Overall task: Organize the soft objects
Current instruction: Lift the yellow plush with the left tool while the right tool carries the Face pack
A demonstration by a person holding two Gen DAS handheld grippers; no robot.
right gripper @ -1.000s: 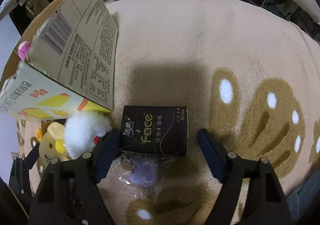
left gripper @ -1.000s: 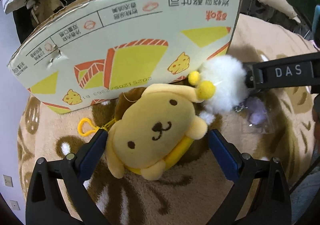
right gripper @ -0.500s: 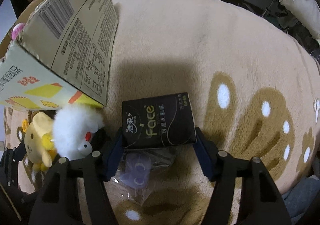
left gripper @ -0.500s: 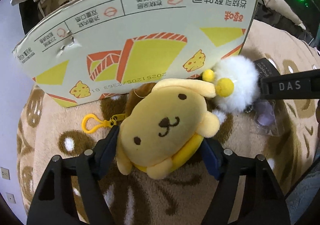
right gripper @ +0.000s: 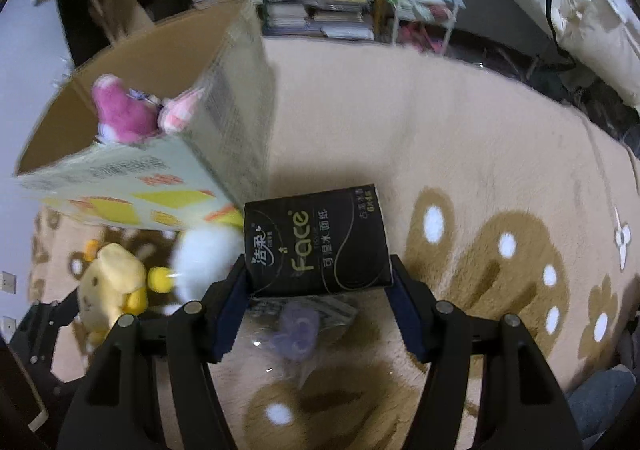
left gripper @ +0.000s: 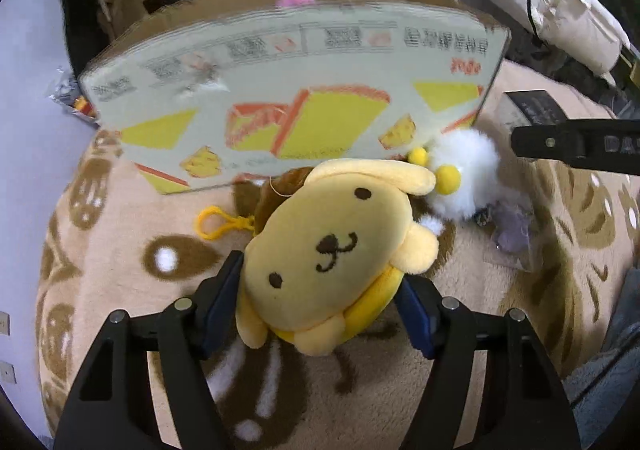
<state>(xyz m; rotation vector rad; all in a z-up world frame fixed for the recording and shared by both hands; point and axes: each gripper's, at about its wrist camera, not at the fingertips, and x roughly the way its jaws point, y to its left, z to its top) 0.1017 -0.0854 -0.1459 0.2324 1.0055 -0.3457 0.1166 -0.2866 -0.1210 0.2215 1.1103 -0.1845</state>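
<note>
My left gripper (left gripper: pixel 320 304) is shut on a yellow dog plush (left gripper: pixel 332 250) and holds it above the rug, in front of the cardboard box (left gripper: pixel 288 105). My right gripper (right gripper: pixel 318 290) is shut on a black tissue pack (right gripper: pixel 316 246), lifted off the rug beside the box (right gripper: pixel 132 173). A pink plush (right gripper: pixel 124 113) lies inside the box. A white fluffy toy (left gripper: pixel 464 173) with yellow pompoms lies on the rug at the box corner; it also shows in the right wrist view (right gripper: pixel 204 258). The dog plush also shows there (right gripper: pixel 112 282).
A small purple item in clear wrap (right gripper: pixel 296 330) lies on the rug under my right gripper, also in the left wrist view (left gripper: pixel 512 230). The beige rug (right gripper: pixel 460 129) has brown paw prints. Shelves with books (right gripper: pixel 320 9) stand behind.
Both grippers closed on their objects and rose. The dog plush and the tissue pack left the rug, and the box's open top with the pink plush came into view.
</note>
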